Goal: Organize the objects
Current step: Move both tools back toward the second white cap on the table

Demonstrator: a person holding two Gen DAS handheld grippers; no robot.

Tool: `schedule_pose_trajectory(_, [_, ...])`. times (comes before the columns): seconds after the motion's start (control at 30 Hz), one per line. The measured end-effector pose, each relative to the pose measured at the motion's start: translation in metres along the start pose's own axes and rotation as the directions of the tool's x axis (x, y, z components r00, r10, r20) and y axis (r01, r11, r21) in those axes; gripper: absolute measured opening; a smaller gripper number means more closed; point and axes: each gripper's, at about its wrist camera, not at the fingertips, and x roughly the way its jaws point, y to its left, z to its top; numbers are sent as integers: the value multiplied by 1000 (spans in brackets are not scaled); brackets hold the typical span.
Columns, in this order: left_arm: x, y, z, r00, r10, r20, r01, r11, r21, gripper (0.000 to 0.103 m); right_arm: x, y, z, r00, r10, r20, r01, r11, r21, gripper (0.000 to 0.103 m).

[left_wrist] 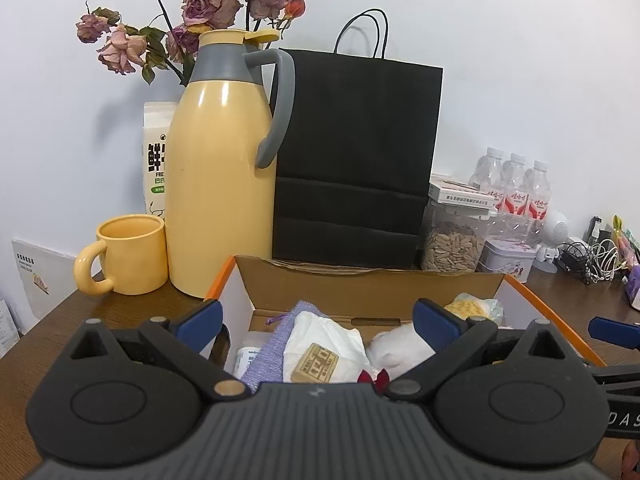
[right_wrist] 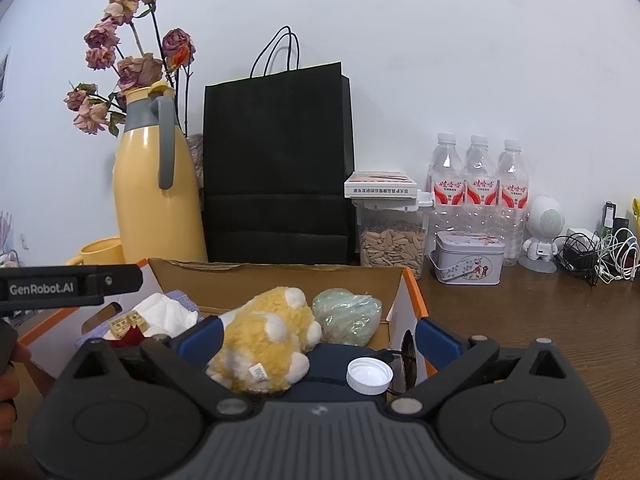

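Observation:
An open cardboard box (left_wrist: 368,276) with orange edges sits on the wooden table. My left gripper (left_wrist: 318,320) hangs open over its left part, above a white pouch (left_wrist: 324,336) with a tan block (left_wrist: 316,362) on it, a purple cloth (left_wrist: 268,356) and a red bow (left_wrist: 374,378). Over the right part of the box (right_wrist: 280,276), my right gripper (right_wrist: 318,340) is open too. A yellow plush toy (right_wrist: 264,336) lies loose between its blue pads (right_wrist: 436,340). Beside the toy are a white bottle cap (right_wrist: 369,376) and a green glittery pouch (right_wrist: 346,316).
Behind the box stand a yellow thermos jug (left_wrist: 220,168), a yellow mug (left_wrist: 128,256), a black paper bag (left_wrist: 352,152) and dried roses (left_wrist: 200,8). To the right are a seed jar (right_wrist: 392,244), a tin (right_wrist: 468,258), three water bottles (right_wrist: 478,188) and tangled cables (right_wrist: 600,256).

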Motion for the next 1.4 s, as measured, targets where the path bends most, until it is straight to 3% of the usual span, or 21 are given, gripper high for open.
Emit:
schedule_pose_trajectory(0.23, [-10,1,-1,1000,-7,14,7,1000,-6,103,-14,5,-2,1000,-1,17,2,1000,-19,103])
schedule_pose_trajectory(0.6, [-52,21,-17,999,43,24,-43,999,-7,103,-54,27,-12,998,35,56,-31,997,-77,103])
schedule_pose_trajectory(0.73, [-73,31,-31,998,56,2,-56,998,-11,103,-67,41,-24,997,63,36,-58,992,-116,103])
schedule_pose_trajectory(0.9, [-97,38,-45,997,56,-53,-56,998,7,103,-78,61,-40,991,122,-52,-129,979,-159,100])
schedule_pose_trajectory(1.0, [-114,43,-52,997,51,-64,-51,999,10,103,-84,74,-51,975,176,-133,-198,964,-180,87])
schedule_pose_trajectory(1.07, [-123,49,-57,996,46,-80,-46,999,3,103,-87,84,-58,961,202,-186,-238,951,-196,67])
schedule_pose_trajectory(1.13, [-131,55,-60,995,47,-90,-47,999,-5,103,-89,91,-64,948,222,-229,-269,942,-200,56])
schedule_pose_trajectory(1.23, [-143,67,-64,994,53,-97,-55,998,-21,103,-90,96,-69,932,246,-267,-301,935,-188,54])
schedule_pose_trajectory(1.4, [-160,85,-70,992,68,-105,-74,996,-54,103,-75,113,-73,900,273,-340,-344,924,-167,36])
